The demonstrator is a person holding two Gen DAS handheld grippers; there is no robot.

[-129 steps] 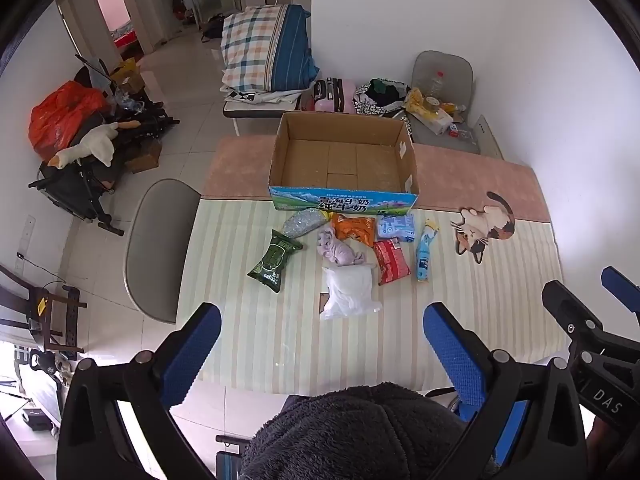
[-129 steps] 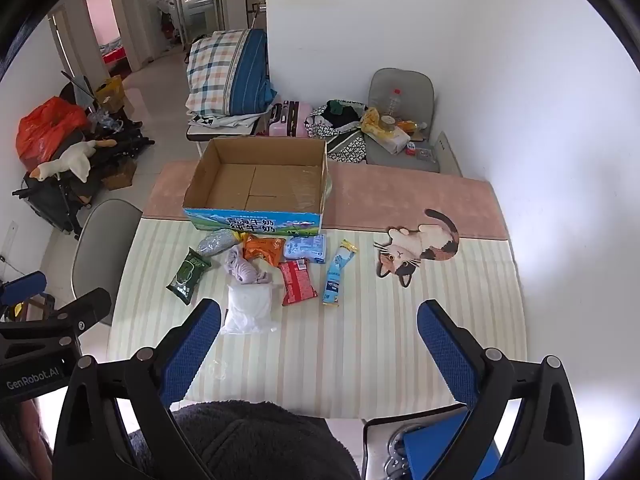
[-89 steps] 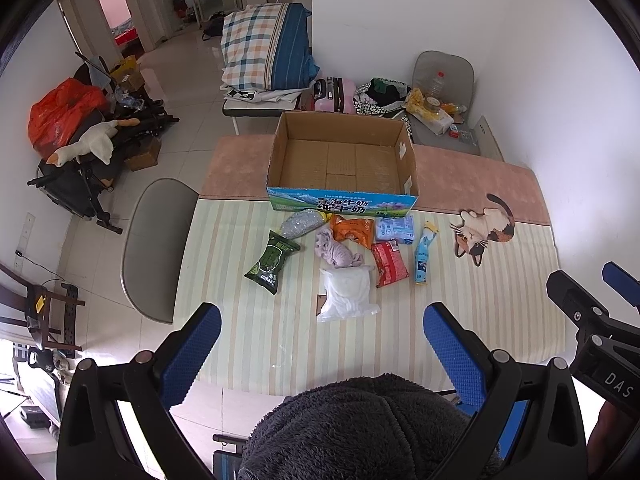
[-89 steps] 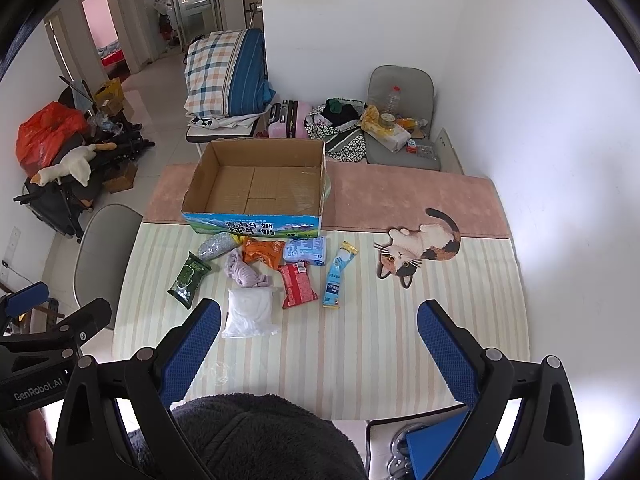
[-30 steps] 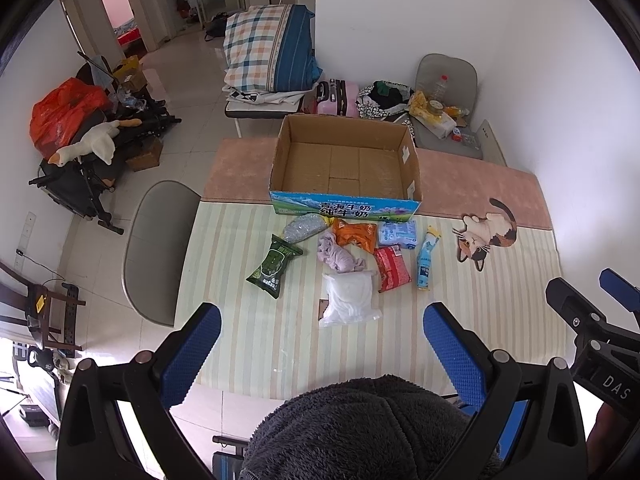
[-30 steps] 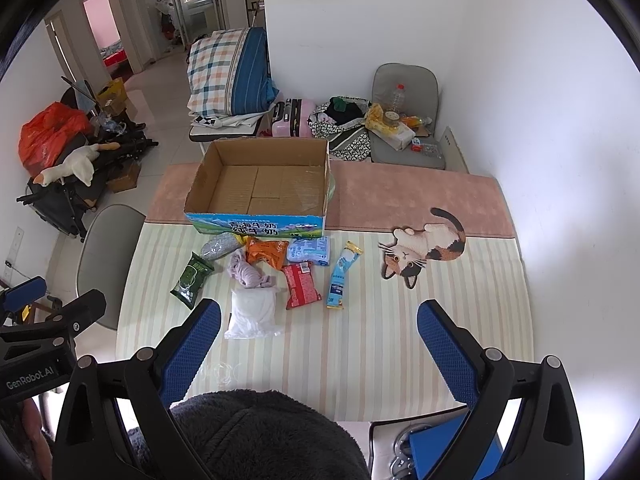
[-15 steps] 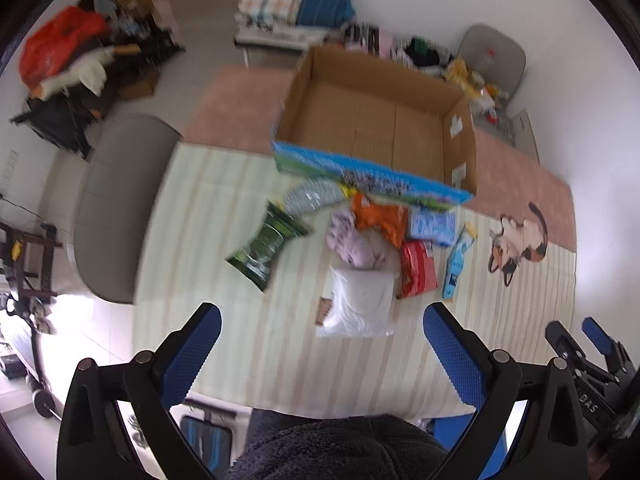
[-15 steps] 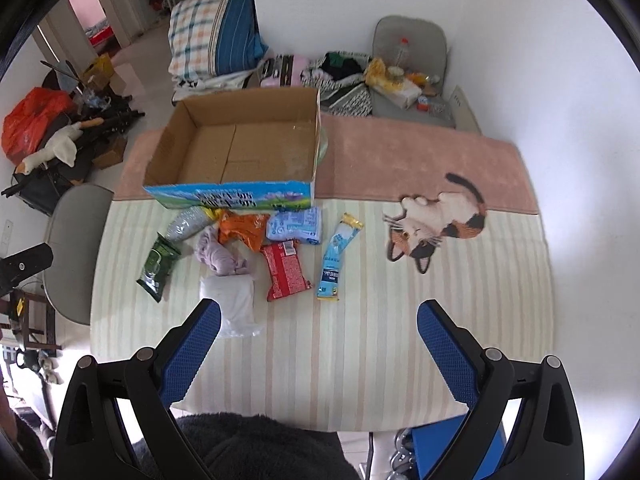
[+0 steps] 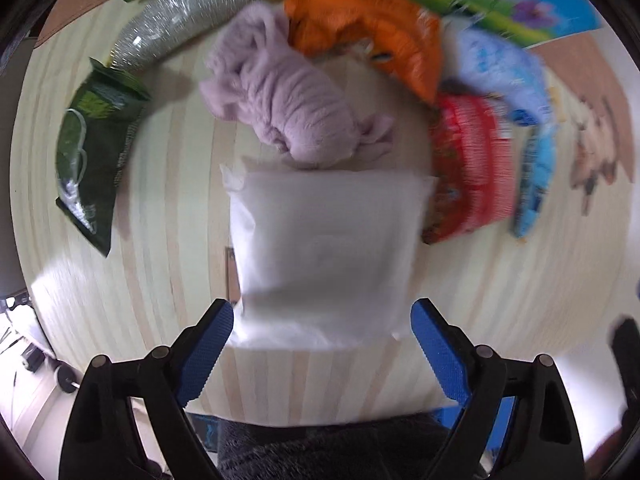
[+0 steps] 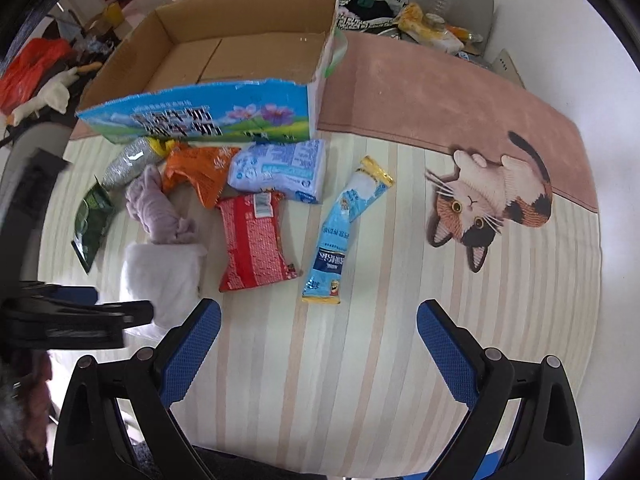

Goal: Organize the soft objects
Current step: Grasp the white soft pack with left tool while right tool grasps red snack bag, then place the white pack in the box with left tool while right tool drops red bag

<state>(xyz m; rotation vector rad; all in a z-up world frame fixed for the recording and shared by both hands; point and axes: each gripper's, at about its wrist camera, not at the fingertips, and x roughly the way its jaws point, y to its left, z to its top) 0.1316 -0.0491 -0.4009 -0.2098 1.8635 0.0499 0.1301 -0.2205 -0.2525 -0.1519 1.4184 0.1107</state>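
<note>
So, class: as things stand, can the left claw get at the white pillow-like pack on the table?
Probably yes. The left claw hangs right over the near end of the white pack, its jaws closing, with the pack's edge between them. Nothing covers that end; the lilac cloth touches only the far edge.

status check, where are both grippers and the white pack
Left gripper closing, straddling near edge of white pack, pads not yet pressing. Right gripper open, empty, over bare tablecloth. Purple cloth overlaps the pack's far edge.
</note>
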